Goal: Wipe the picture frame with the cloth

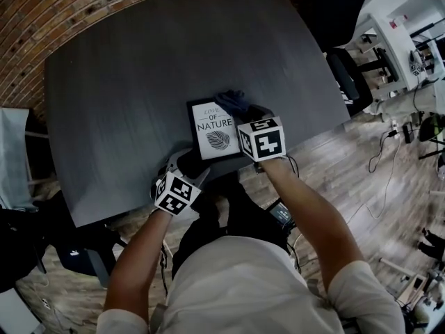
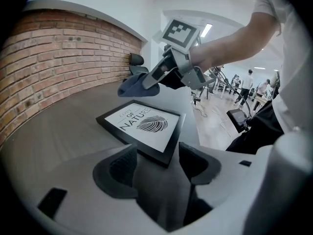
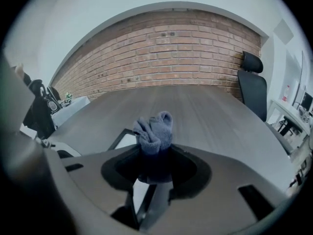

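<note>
A black picture frame (image 1: 214,132) with a white leaf print lies flat near the front edge of the dark table (image 1: 132,68). My left gripper (image 1: 191,162) is at its near corner. In the left gripper view the frame (image 2: 142,124) has that corner between the jaws of the left gripper (image 2: 156,163), which stand apart and do not press on it. My right gripper (image 1: 247,113) hangs above the frame's far right corner, shut on a bunched blue-grey cloth (image 1: 233,101). The cloth (image 3: 154,131) sticks up from the right gripper (image 3: 155,155), with the frame (image 3: 124,140) below it.
A brick wall (image 3: 161,48) runs behind the table. A black office chair (image 1: 344,75) stands at the table's right end, with white desks and cables on the wooden floor beyond it. The person's legs are at the table's front edge (image 1: 229,186).
</note>
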`<action>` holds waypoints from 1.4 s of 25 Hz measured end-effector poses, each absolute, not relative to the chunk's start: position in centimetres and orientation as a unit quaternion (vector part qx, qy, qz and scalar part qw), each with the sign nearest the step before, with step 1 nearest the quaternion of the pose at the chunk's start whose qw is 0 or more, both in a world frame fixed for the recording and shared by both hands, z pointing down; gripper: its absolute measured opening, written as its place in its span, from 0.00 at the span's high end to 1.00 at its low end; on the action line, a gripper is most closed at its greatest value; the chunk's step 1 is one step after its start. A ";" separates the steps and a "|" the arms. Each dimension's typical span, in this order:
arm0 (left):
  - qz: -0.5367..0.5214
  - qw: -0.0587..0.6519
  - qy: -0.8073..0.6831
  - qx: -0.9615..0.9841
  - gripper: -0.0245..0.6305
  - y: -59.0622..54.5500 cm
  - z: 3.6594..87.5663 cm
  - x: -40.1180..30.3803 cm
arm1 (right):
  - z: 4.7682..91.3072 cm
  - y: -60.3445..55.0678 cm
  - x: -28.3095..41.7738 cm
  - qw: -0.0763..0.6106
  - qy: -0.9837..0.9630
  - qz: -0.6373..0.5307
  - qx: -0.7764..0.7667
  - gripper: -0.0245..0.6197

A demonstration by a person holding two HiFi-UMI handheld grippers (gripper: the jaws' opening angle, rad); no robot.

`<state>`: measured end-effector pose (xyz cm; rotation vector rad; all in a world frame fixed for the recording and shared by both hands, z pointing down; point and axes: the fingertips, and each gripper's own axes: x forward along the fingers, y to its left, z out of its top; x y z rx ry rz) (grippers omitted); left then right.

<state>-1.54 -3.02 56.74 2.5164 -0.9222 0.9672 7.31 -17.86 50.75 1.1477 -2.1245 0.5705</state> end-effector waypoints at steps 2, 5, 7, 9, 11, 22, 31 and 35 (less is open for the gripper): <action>0.334 0.151 -0.326 0.871 0.56 -3.1 56.8 -1.5 | 51.0 -16.3 5.0 0.316 -0.823 0.229 0.412 0.72; 0.325 0.157 -0.341 0.868 0.56 -3.6 56.4 -1.5 | 51.8 -14.1 2.0 0.313 -0.834 0.248 0.381 0.72; 0.322 0.157 -0.348 0.866 0.56 -4.0 56.2 -1.4 | 52.2 -13.0 0.3 0.312 -0.838 0.260 0.364 0.72; 0.321 0.149 -0.352 0.866 0.59 -4.3 55.8 -1.4 | 52.4 -12.1 -1.3 0.311 -0.843 0.267 0.347 0.72; 0.323 0.137 -0.343 0.871 0.66 -4.3 55.5 -1.1 | 52.9 -11.4 -2.5 0.319 -0.846 0.271 0.331 0.72; 0.307 0.164 -0.297 0.889 0.72 -3.0 56.5 0.2 | 56.0 -10.3 -2.9 0.368 -0.843 0.240 0.312 0.72; 0.338 0.140 -0.296 0.882 0.70 -2.8 56.7 0.4 | 56.1 -10.9 -2.1 0.380 -0.838 0.222 0.324 0.72; 0.341 0.137 -0.297 0.881 0.70 -2.7 56.7 0.4 | 56.3 -11.0 -1.2 0.390 -0.831 0.221 0.330 0.72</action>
